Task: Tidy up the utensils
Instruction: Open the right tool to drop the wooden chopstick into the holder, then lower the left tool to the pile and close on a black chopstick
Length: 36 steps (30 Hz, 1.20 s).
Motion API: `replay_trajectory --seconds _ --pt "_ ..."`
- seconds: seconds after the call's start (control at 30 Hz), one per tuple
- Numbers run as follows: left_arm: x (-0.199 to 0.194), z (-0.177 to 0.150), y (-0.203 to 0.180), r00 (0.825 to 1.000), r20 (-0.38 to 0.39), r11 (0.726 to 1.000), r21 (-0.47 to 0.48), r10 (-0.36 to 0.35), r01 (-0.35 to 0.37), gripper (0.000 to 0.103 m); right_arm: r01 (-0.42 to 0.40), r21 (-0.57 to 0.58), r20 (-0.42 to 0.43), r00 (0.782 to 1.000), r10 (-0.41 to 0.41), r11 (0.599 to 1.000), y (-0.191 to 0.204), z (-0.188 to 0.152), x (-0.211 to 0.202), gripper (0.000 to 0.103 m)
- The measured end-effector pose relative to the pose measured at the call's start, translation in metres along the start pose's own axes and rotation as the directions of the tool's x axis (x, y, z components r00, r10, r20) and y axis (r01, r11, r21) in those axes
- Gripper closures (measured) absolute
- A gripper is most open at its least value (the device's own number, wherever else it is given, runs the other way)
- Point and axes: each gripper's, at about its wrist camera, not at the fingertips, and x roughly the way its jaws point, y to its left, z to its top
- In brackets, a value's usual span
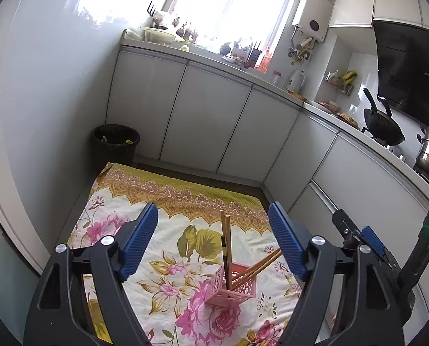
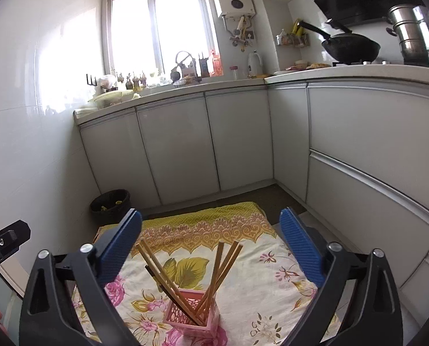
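Note:
A pink perforated utensil holder [image 1: 232, 287] stands on the floral cloth [image 1: 171, 230]. Several wooden chopsticks [image 1: 226, 248] and a dark-tipped stick stand in it, leaning apart. My left gripper [image 1: 213, 239] is open and empty, above and behind the holder. In the right wrist view the holder [image 2: 192, 314] sits low in the middle with chopsticks [image 2: 223, 268] fanned out left and right. My right gripper [image 2: 211, 242] is open and empty above it. The right gripper also shows in the left wrist view [image 1: 358, 236] at the right edge.
The cloth [image 2: 243, 259] lies on the kitchen floor. White cabinets [image 1: 214, 121] run along the back and right. A black bin [image 1: 116, 144] stands at the cloth's far left corner. A wok [image 2: 350, 47] and steel pots [image 2: 410, 34] sit on the counter.

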Motion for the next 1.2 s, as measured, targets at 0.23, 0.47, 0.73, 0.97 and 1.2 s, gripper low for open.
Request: replay_trajectory --seconds 0.23,0.47,0.73,0.97,1.2 --pt "-0.017 -0.003 -0.005 1.0 0.011 1.0 0.002 0.001 -0.001 0.014 0.064 -0.002 -0.003 0.998 -0.064 0.998 -0.017 0.007 -0.022 0.007" --pt "-0.026 -0.018 -0.011 1.0 -0.022 1.0 0.019 0.003 -0.003 0.007 0.077 0.034 -0.047 0.996 -0.075 0.996 -0.045 -0.007 -0.05 0.007" --pt "-0.003 -0.066 -0.02 0.976 -0.215 0.993 0.117 0.025 0.0 0.007 0.121 0.034 -0.178 0.978 -0.113 0.992 -0.098 -0.067 -0.083 0.007" --pt "0.022 -0.115 -0.034 0.934 -0.355 0.984 0.178 0.043 0.022 0.007 0.158 -0.013 -0.28 0.947 -0.155 0.987 -0.127 -0.123 -0.103 0.007" --pt "0.061 -0.17 -0.068 0.839 -0.53 0.929 0.359 0.121 0.093 0.007 0.141 0.035 -0.411 0.904 -0.115 0.989 -0.142 -0.161 -0.115 0.007"
